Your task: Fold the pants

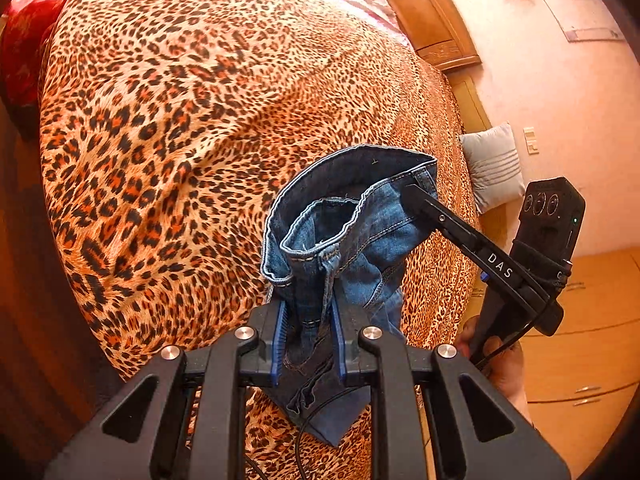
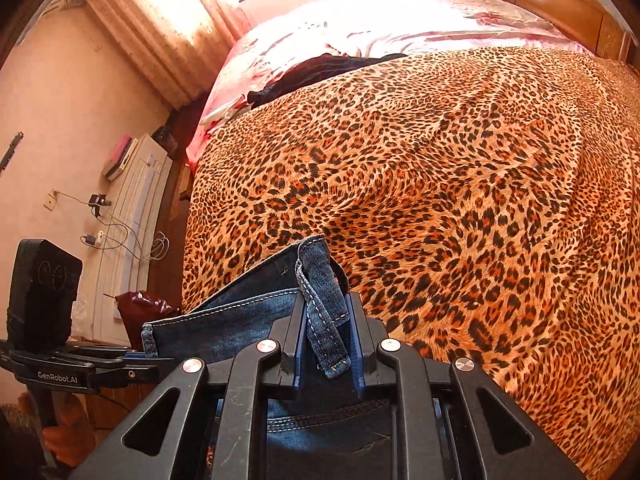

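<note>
Blue denim pants (image 1: 340,248) hang in the air above a leopard-print bedspread (image 1: 200,120), held at the waistband by both grippers. My left gripper (image 1: 308,332) is shut on the waistband near the fly. My right gripper (image 2: 328,336) is shut on the waistband at a belt loop (image 2: 324,320); it shows in the left wrist view (image 1: 412,196) pinching the far waistband edge. The pants (image 2: 240,316) stretch left toward the left gripper (image 2: 136,368). The legs hang below, mostly hidden.
The leopard bedspread (image 2: 440,200) covers most of the bed; pink bedding (image 2: 360,28) and dark clothing (image 2: 320,70) lie at its far end. A wooden headboard (image 1: 432,20), a grey pillow (image 1: 496,164), a white radiator (image 2: 132,220) and a red cushion (image 1: 28,32) surround it.
</note>
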The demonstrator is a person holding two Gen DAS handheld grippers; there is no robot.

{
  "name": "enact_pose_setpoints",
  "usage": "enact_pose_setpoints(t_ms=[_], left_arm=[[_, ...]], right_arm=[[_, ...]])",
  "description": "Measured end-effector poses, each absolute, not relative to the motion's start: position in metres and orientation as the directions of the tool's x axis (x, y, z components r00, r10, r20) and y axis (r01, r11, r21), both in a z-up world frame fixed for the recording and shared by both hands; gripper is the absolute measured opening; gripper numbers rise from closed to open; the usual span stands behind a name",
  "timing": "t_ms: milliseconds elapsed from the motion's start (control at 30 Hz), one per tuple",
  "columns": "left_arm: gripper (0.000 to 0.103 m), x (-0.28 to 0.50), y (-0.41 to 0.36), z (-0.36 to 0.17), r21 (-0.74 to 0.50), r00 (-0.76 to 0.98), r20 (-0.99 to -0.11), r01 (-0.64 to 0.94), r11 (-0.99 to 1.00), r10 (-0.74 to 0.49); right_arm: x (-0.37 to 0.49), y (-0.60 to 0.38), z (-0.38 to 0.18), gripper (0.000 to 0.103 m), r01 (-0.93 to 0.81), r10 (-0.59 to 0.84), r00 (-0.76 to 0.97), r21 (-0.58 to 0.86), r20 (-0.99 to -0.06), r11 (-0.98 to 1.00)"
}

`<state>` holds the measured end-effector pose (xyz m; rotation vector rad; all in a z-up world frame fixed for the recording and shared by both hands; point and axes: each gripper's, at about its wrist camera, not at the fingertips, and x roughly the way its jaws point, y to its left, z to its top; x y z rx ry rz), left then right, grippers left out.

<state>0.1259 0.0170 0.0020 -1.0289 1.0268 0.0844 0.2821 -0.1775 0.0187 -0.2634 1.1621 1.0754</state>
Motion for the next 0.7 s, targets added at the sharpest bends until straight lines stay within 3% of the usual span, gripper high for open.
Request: enact_pose_setpoints(t_ms=[200,333,400,500,633,700], left_arm=[[0.016,0.133,-0.065,0.026,-0.612,0.511,-0.757,-0.338,0.715,-0.407],[0.017,0.141,-0.122,-0.011,-0.605,0.385,-0.782,-0.285,0.743,-0.489],[0.017,0.144,-0.151,-0.039,-0.584,0.303,-0.808,-0.291,0.758,-0.505],[0.018,0.145,-0.184,-0.077,-0.536,0.170,-0.844,-0.304,0.788,-0.509],[0.021,0.120,-0.188,-0.064,-0.579,0.156,-0.815,-0.275,0.767,-0.558],[0.025,0.102,-0.177,-0.052,-0.618,0.162,-0.785,-0.260,0.742,-0.597]], right_arm=[[0.270,-0.284,0.043,0.017,-0.720,0.632,0.047,0.413,-0.773,0.558],[0.258,-0.362,0.018,0.017,-0.634,0.608,0.080,0.430,-0.790,0.643],[0.252,-0.393,-0.007,0.020,-0.599,0.555,0.101,0.395,-0.826,0.697],[0.242,-0.429,-0.049,0.033,-0.558,0.428,0.131,0.290,-0.894,0.777],[0.230,-0.469,-0.060,0.034,-0.494,0.420,0.125,0.311,-0.899,0.812],[0.225,-0.491,-0.046,0.040,-0.477,0.443,0.144,0.330,-0.885,0.815]])
